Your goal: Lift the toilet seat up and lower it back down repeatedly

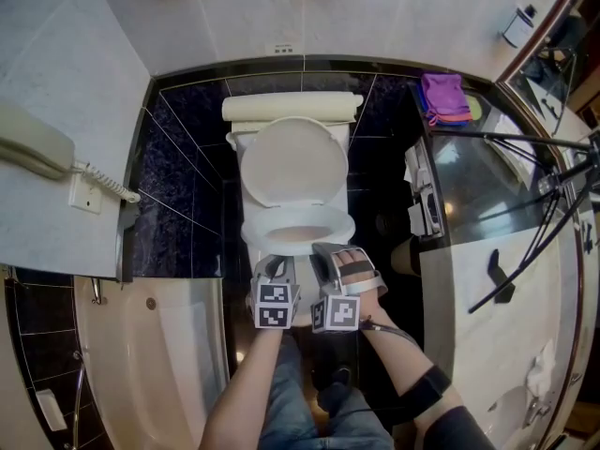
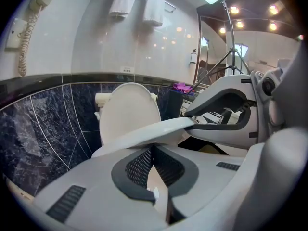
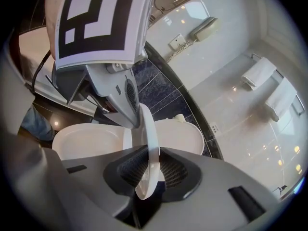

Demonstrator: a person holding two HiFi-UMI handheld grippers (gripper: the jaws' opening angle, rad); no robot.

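The toilet seat (image 1: pixel 253 231) is caught at its front rim by both grippers, side by side. That makes sense for a hinged ring, because the front is farthest from the hinge and swings most easily, and two grips keep it from twisting. The left gripper (image 1: pixel 274 262) has its jaws closed on the rim, with a thin cream strip of seat showing between its dark pads (image 2: pixel 139 167). The right gripper (image 1: pixel 330 256) is likewise clamped on the rim, which stands edge-on between its jaws in the right gripper view.

The seat appears to be partly raised. In the right gripper view the rim of the bowl (image 3: pixel 82 141) shows separately below and to the left of the held edge. I cannot tell from these pictures how high the seat is.

The lid (image 1: pixel 292 162) stands upright against the tank (image 1: pixel 291 108), out of the way, so only the seat has to travel. Both grippers point forward and down toward the bowl, so the wrists can follow the seat's arc.

My judgement is that this is mid-swing in one of the repeated lifts or lowerings. The main risk is the smooth rim slipping from the pads and the seat dropping onto the bowl.
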